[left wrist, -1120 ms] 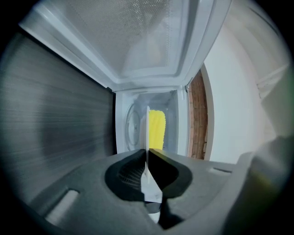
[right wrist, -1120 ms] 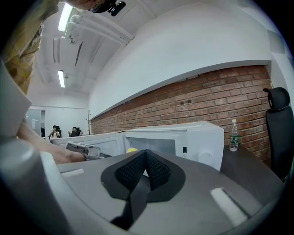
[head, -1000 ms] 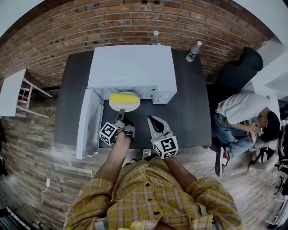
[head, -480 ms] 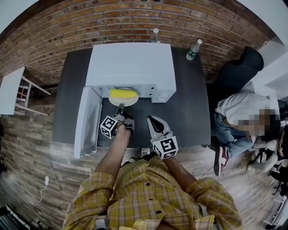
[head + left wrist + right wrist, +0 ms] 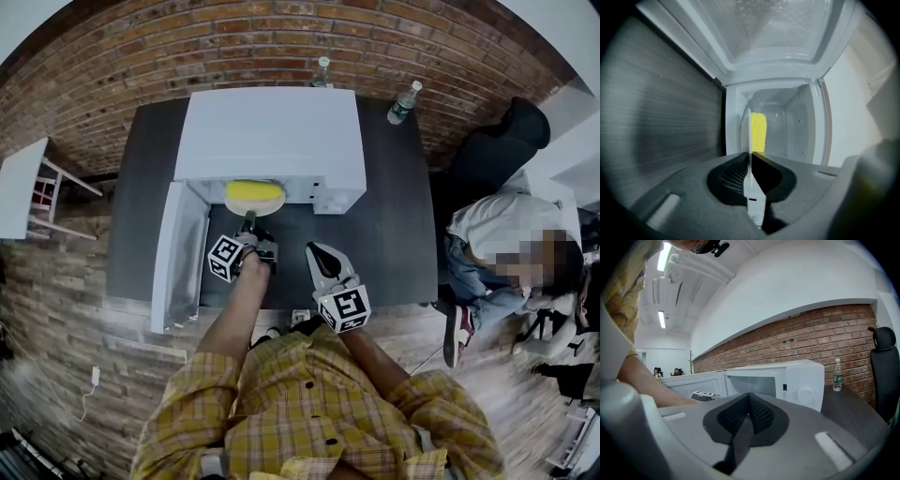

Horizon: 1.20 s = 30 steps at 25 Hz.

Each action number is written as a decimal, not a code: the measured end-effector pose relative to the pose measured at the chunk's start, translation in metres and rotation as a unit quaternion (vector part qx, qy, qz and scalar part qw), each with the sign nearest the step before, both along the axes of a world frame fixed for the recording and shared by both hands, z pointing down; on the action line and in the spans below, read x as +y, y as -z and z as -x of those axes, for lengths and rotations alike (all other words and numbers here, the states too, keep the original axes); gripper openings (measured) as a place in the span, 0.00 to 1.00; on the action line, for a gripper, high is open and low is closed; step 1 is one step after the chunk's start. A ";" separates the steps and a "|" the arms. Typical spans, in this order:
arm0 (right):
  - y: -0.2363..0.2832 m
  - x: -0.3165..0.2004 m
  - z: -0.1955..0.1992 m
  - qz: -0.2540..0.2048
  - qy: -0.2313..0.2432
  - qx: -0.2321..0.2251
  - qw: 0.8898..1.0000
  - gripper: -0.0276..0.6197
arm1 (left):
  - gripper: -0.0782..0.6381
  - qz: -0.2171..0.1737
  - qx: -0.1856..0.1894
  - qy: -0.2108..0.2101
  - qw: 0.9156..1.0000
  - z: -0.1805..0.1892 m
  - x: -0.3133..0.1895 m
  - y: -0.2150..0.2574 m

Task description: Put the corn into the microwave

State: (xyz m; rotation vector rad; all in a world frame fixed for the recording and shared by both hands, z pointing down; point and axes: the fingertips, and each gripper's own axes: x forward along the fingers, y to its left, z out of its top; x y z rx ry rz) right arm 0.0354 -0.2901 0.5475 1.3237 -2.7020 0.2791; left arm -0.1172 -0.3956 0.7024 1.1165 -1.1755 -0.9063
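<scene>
The yellow corn lies on a white plate that sits partly inside the mouth of the white microwave. The microwave's door hangs open to the left. My left gripper is shut on the plate's near rim. In the left gripper view the plate shows edge-on between the jaws of the left gripper, with the corn beyond it in the cavity. My right gripper hovers over the table's front, shut with nothing in it; the right gripper faces the microwave.
Two water bottles stand at the back of the dark table. A seated person and a black chair are to the right. A small white table stands at the left.
My left gripper has pushed the plate with the corn forward, further into the microwave's opening. The right gripper has stayed where it was.
</scene>
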 end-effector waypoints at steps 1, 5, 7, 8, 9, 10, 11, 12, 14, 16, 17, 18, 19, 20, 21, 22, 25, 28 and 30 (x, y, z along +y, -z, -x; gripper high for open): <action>-0.001 0.000 0.000 0.001 0.000 0.000 1.000 0.05 | 0.14 0.001 0.000 0.000 1.000 0.000 -0.002 -0.001; -0.003 -0.003 -0.002 0.004 -0.001 0.000 1.000 0.05 | 0.14 0.008 0.001 0.002 1.000 0.000 -0.011 -0.005; -0.004 -0.004 -0.003 0.006 -0.001 0.001 1.000 0.05 | 0.13 0.012 0.001 0.004 1.000 0.000 -0.016 -0.007; -0.004 -0.004 -0.004 0.007 -0.001 0.001 1.000 0.05 | 0.13 0.014 0.001 0.004 1.000 0.000 -0.018 -0.007; -0.004 -0.004 -0.005 0.007 -0.001 0.002 1.000 0.05 | 0.13 0.015 0.001 0.004 1.000 0.000 -0.019 -0.008; -0.004 -0.004 -0.006 0.008 -0.002 0.002 1.000 0.05 | 0.13 0.016 0.001 0.005 1.000 0.000 -0.021 -0.008; -0.004 -0.005 -0.008 0.008 -0.003 0.002 1.000 0.05 | 0.13 0.016 0.000 0.005 1.000 -0.001 -0.022 -0.009; -0.003 -0.006 -0.009 0.008 -0.003 0.001 1.000 0.05 | 0.13 0.016 -0.001 0.005 1.000 -0.001 -0.024 -0.009; -0.004 -0.007 -0.011 0.008 -0.004 -0.001 1.000 0.05 | 0.13 0.020 -0.006 0.005 1.000 0.000 -0.026 -0.010; -0.005 -0.007 -0.012 0.009 -0.004 -0.002 1.000 0.05 | 0.13 0.025 -0.010 0.005 1.000 0.000 -0.029 -0.012; -0.005 -0.008 -0.013 0.009 -0.004 -0.001 1.000 0.05 | 0.13 0.027 -0.010 0.005 1.000 0.000 -0.031 -0.012; -0.005 -0.008 -0.013 0.009 -0.004 -0.001 1.000 0.05 | 0.13 0.028 -0.010 0.005 1.000 -0.001 -0.032 -0.012; -0.006 -0.008 -0.013 0.008 -0.003 -0.001 1.000 0.05 | 0.13 0.028 -0.010 0.006 1.000 -0.001 -0.033 -0.013; -0.006 -0.008 -0.014 0.008 -0.003 -0.001 1.000 0.05 | 0.13 0.029 -0.010 0.007 1.000 0.000 -0.034 -0.013; -0.005 -0.009 -0.014 0.007 -0.003 -0.001 1.000 0.05 | 0.13 0.030 -0.010 0.008 0.999 0.000 -0.035 -0.013; -0.004 -0.010 -0.015 0.007 -0.004 -0.001 1.000 0.05 | 0.13 0.033 -0.010 0.007 0.999 0.000 -0.036 -0.013; -0.004 -0.012 -0.017 0.007 -0.005 0.000 1.000 0.05 | 0.13 0.041 -0.016 0.002 0.999 0.000 -0.038 -0.014; -0.003 -0.013 -0.016 0.007 -0.003 0.000 1.000 0.05 | 0.14 0.048 -0.025 -0.010 0.998 0.000 -0.041 -0.014; -0.003 -0.013 -0.015 0.006 -0.001 0.001 1.000 0.05 | 0.16 0.056 -0.026 -0.017 0.998 0.000 -0.042 -0.016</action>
